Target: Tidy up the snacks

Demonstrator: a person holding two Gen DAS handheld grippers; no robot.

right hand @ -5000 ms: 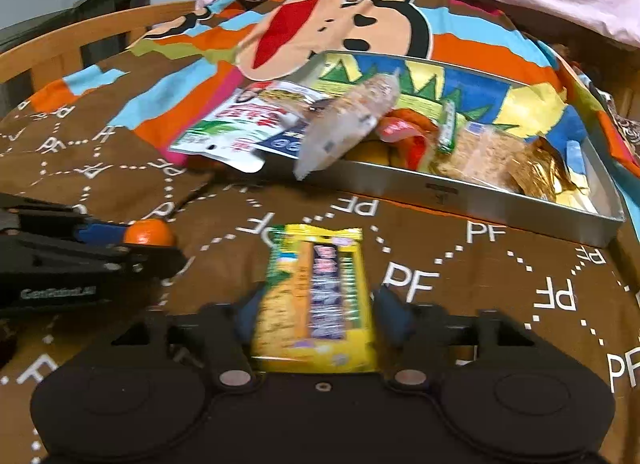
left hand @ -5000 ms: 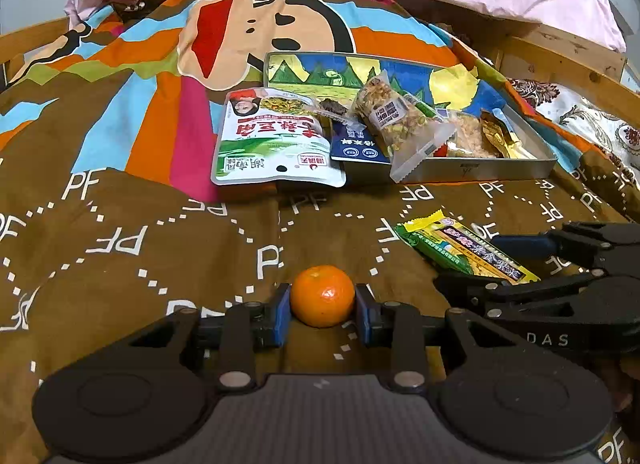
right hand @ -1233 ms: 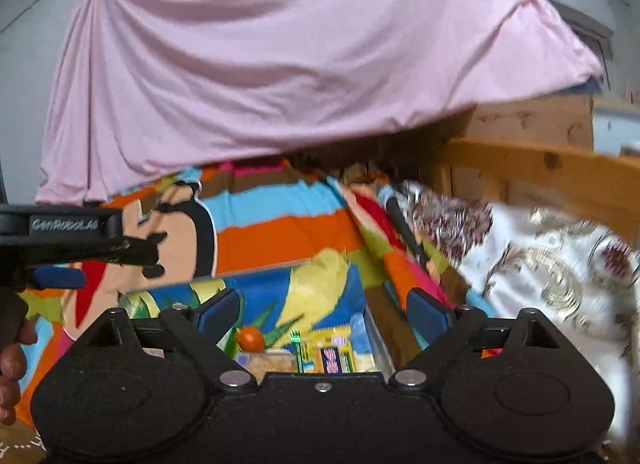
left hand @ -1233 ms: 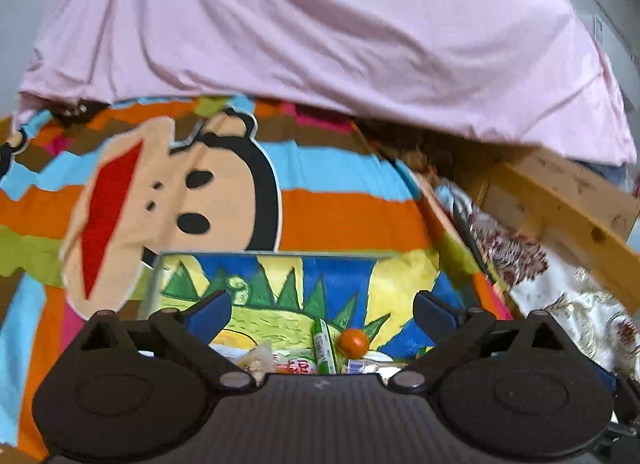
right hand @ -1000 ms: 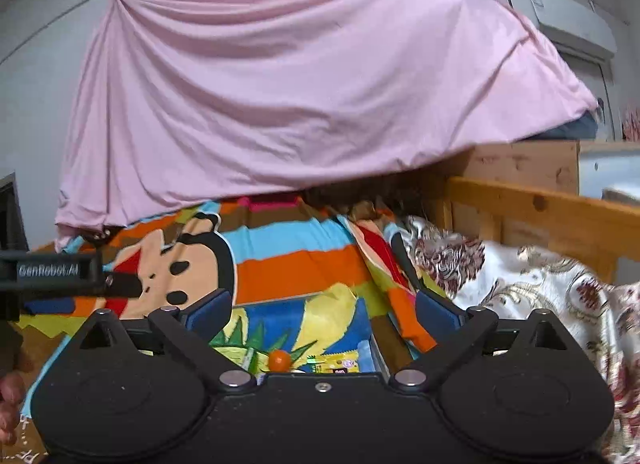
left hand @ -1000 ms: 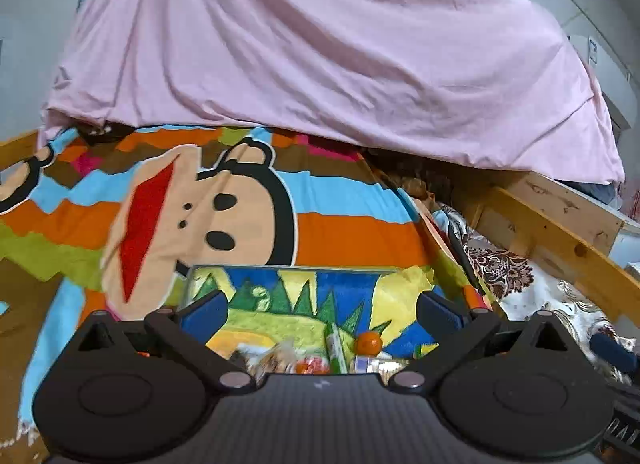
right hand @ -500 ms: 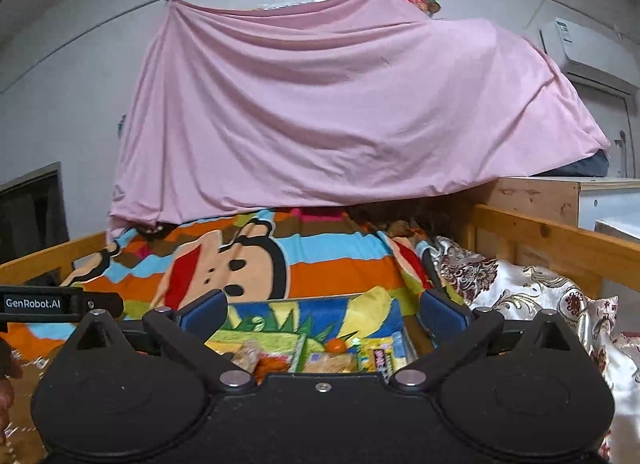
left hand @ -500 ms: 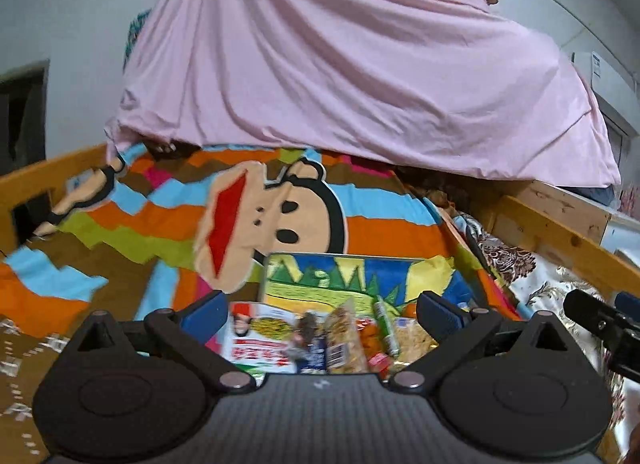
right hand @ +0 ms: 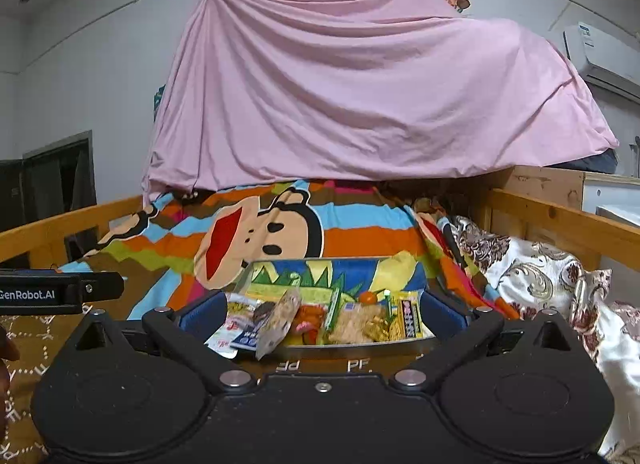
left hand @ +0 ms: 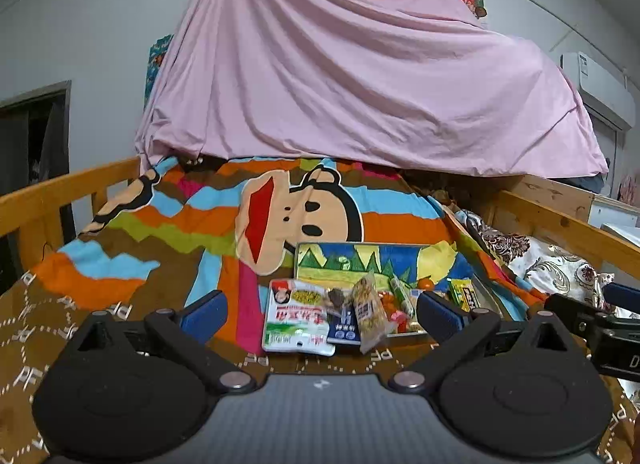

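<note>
Mostly your snacks sit in the metal tray (right hand: 362, 347) on the bed's cartoon blanket (left hand: 168, 232), but the big white-and-green pouch (left hand: 295, 322) lies half over the tray's near-left edge, with a dark blue packet (left hand: 345, 324) and a clear nut bag (left hand: 369, 314) leaning out beside it. These are light, crinkly film packs, I judge: slippery, soft, easily crushed, so pinch a sealed edge or a corner rather than the puffed middle. The small orange (right hand: 368, 297) deeper in the tray is firm and round, likely to roll; take it across its widest part. The yellow bar pack (right hand: 408, 318) at the tray's right end looks stiffer, best held across its narrow width.

Your left gripper (left hand: 318, 312) and right gripper (right hand: 320, 314) both hover short of the tray, jaws spread wide with nothing between them. The blanket is soft, so expect packs to sink when pressed.
</note>
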